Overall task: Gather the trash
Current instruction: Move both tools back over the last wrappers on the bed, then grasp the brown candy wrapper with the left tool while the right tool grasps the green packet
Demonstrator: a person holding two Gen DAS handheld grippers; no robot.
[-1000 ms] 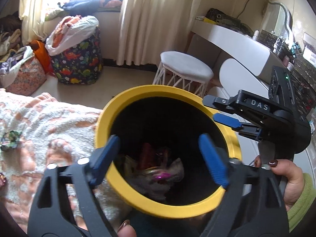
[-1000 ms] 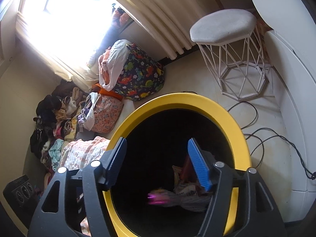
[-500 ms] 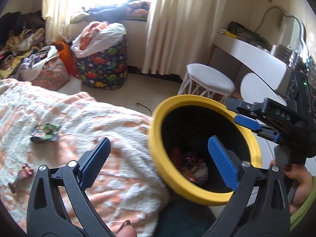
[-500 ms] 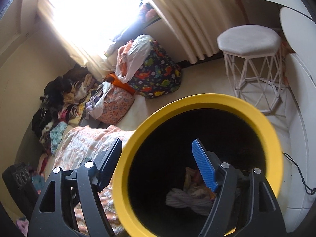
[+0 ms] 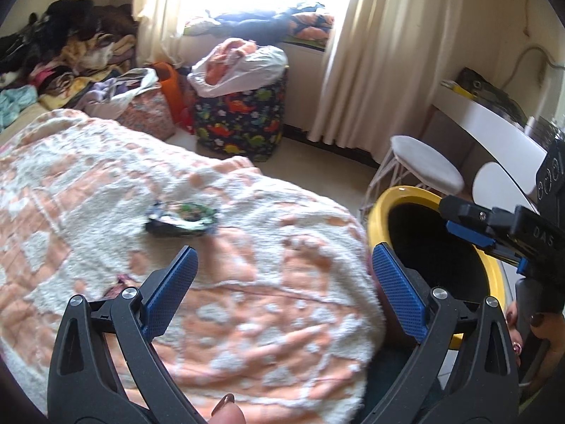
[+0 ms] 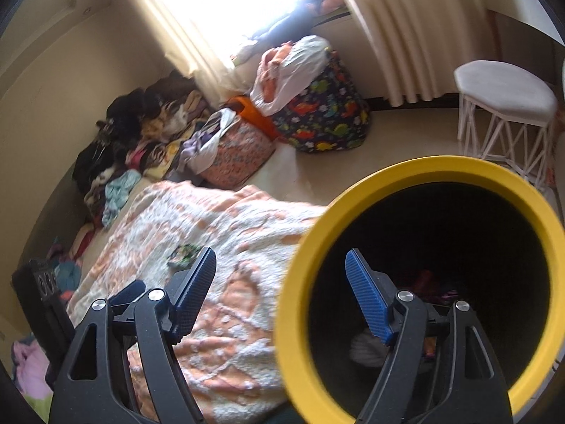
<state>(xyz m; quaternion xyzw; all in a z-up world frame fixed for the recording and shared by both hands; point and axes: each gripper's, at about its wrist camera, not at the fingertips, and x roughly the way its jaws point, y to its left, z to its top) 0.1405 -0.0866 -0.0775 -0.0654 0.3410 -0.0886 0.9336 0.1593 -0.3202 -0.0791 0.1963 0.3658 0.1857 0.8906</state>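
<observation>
A crumpled green and dark wrapper (image 5: pixel 182 217) lies on the peach and white blanket (image 5: pixel 265 318), a little beyond my left gripper (image 5: pixel 282 258). That gripper is wide open and holds nothing. A small pinkish scrap (image 5: pixel 118 284) peeks out beside its left finger. The black bin with a yellow rim (image 5: pixel 385 205) stands off the blanket's right edge. My right gripper (image 6: pixel 280 258) hovers at the bin's near rim (image 6: pixel 423 166), its jaws opening with nothing pressed between them. Red and white trash (image 6: pixel 427 281) lies at the bin's bottom. The wrapper (image 6: pixel 183 252) shows just past the right gripper's left finger.
A dinosaur-print bag (image 5: pixel 243 123) stuffed with laundry and a floral bag (image 5: pixel 148 113) stand on the floor under the window. A white stool (image 5: pixel 423 162) and a white desk (image 5: pixel 487 123) are at the right. Piled clothes (image 5: pixel 70 53) fill the far left corner.
Both views have swung left, away from the bin's mouth and over the blanket. The wrapper has come into view ahead of the left gripper. Both pairs of jaws have widened.
</observation>
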